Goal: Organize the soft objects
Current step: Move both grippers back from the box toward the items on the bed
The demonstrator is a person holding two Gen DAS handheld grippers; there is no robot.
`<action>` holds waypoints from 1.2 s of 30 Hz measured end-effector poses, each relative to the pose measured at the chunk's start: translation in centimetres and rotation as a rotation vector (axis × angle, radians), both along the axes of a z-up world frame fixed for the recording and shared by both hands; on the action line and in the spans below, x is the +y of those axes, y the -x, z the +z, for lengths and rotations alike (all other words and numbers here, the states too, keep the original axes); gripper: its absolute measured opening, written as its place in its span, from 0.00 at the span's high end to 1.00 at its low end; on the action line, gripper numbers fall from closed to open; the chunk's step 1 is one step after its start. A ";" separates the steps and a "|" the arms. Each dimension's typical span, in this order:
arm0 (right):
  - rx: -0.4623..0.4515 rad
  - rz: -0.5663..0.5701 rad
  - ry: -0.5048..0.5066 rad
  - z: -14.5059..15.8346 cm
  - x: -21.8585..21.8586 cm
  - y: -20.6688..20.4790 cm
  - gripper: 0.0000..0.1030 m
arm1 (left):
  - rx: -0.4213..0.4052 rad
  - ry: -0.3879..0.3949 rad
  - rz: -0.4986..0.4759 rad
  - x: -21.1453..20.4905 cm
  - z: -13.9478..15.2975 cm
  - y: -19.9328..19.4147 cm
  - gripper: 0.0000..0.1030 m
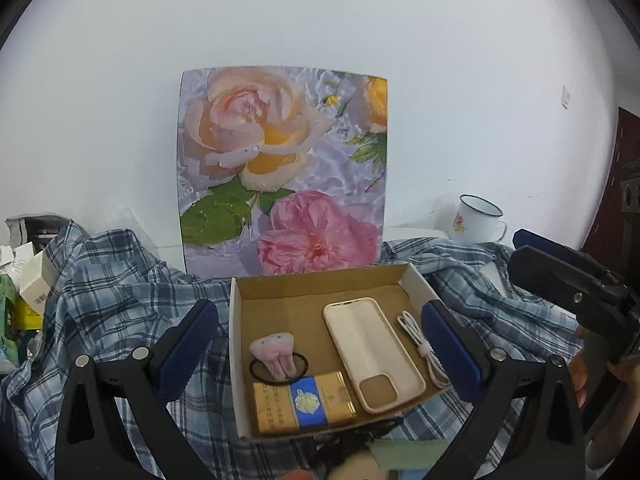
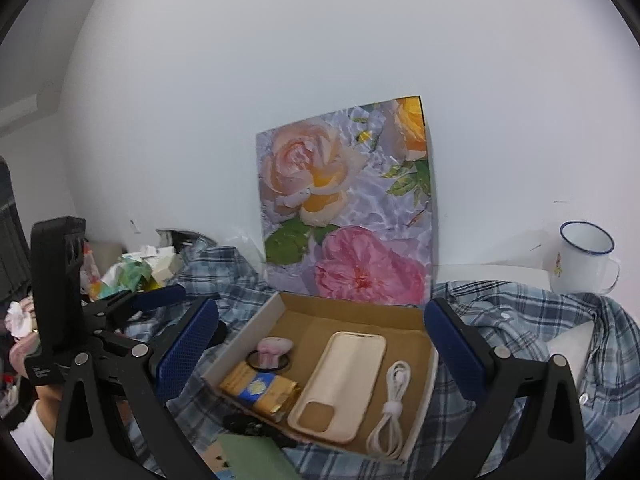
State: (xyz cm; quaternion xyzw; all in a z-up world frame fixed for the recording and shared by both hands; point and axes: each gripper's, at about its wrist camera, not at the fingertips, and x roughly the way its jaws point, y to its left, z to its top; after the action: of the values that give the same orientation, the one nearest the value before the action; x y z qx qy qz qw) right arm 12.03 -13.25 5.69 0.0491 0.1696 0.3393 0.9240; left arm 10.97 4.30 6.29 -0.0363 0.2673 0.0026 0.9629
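Note:
An open cardboard box (image 1: 412, 280) (image 2: 256, 320) lies on a blue plaid shirt (image 1: 120, 300) (image 2: 520, 320). Inside lie a cream phone case (image 1: 370, 354) (image 2: 340, 384), a coiled white cable (image 1: 424, 350) (image 2: 390, 408), a gold and blue packet (image 1: 304, 402) (image 2: 260, 392) and a pink plush hair tie (image 1: 276, 354) (image 2: 272, 350). My left gripper (image 1: 320, 348) stands open just in front of the box, empty. My right gripper (image 2: 322, 344) is also open and empty, near the box's right side. In each view the other gripper shows at the edge (image 1: 568, 284) (image 2: 120, 304).
A flower-print board (image 1: 284, 168) (image 2: 348, 208) leans on the white wall behind the box. A white enamel mug (image 1: 478, 218) (image 2: 584, 258) stands at the back right. Small boxes and packets (image 1: 28, 280) (image 2: 136, 268) pile at the left. Green and soft items (image 1: 400, 456) (image 2: 248, 456) lie below the box.

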 end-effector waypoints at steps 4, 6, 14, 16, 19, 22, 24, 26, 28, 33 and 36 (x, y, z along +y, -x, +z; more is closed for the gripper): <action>-0.024 0.023 0.022 0.2 0.4 1.7 0.00 | -0.016 0.002 -0.008 0.0 0.4 1.7 0.00; -0.033 0.035 0.036 0.2 0.7 2.4 0.00 | -0.021 0.003 -0.016 0.0 0.4 2.5 0.00; -0.054 0.088 0.113 -0.9 2.0 4.8 0.00 | 0.002 0.016 -0.066 0.4 -0.7 4.5 0.00; -0.057 0.096 0.127 -1.1 2.2 5.2 0.00 | 0.008 0.018 -0.068 0.6 -1.2 5.0 0.00; -0.048 0.116 0.141 -1.6 2.4 5.5 0.00 | 0.017 0.029 -0.072 0.9 -1.9 5.7 0.00; -0.035 0.131 0.151 -2.2 2.4 5.8 0.00 | 0.008 0.024 -0.065 0.9 -2.2 6.5 0.00; -0.029 0.136 0.156 -2.5 2.4 5.9 0.00 | 0.010 0.023 -0.070 0.8 -2.5 6.8 0.00; -0.023 0.156 0.166 -2.8 2.4 6.2 0.00 | 0.013 0.028 -0.084 0.7 -2.8 7.1 0.00; -0.005 0.197 0.182 -3.3 2.5 6.4 0.00 | 0.019 0.026 -0.092 0.5 -3.1 7.4 0.00; 0.015 0.238 0.217 -4.9 2.7 6.9 0.00 | 0.041 0.033 -0.122 0.2 -3.8 7.9 0.00; 0.033 0.249 0.215 -5.7 2.5 6.7 0.00 | 0.049 0.037 -0.131 0.2 -4.2 8.0 0.00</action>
State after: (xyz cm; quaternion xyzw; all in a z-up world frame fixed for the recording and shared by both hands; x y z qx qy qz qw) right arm 5.36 -10.70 0.04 -0.0661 0.2247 0.4302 0.8718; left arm 2.93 4.50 2.08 -0.0363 0.2926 -0.0644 0.9534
